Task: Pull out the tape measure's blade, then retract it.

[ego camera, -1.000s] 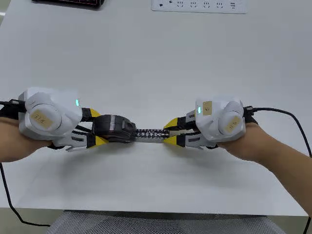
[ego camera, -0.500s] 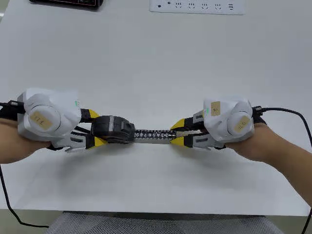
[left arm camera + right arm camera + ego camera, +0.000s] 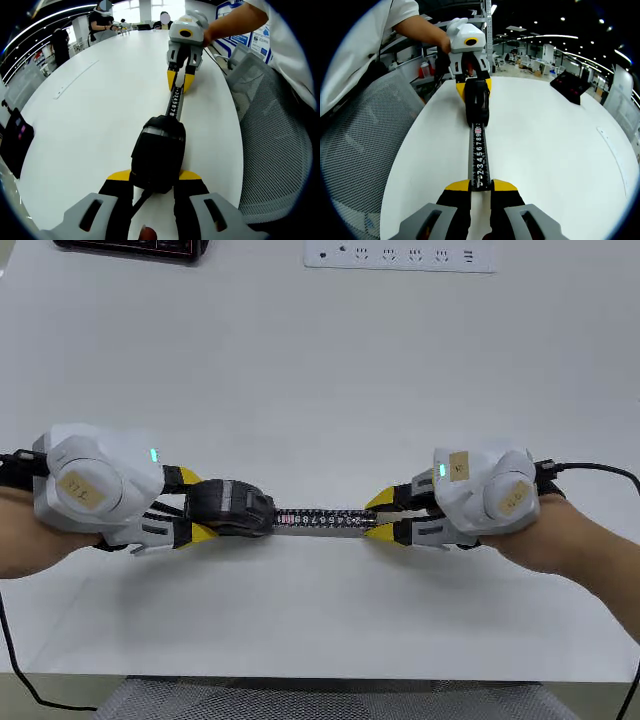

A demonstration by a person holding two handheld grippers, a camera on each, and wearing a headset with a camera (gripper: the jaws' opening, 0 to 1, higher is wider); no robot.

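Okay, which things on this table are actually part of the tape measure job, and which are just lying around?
In the job: tape measure, held by the left gripper; its blade, pinched by the right gripper.
Lying about: power strip and black device, at the far edge of the table.

The tape measure case (image 3: 232, 507) between the white left gripper's (image 3: 200, 505) yellow-tipped jaws is black. The blade (image 3: 320, 518) ahead is dark with white numerals and a red mark beside the case. The right gripper (image 3: 378, 517) matches. The table (image 3: 320, 370) is white.
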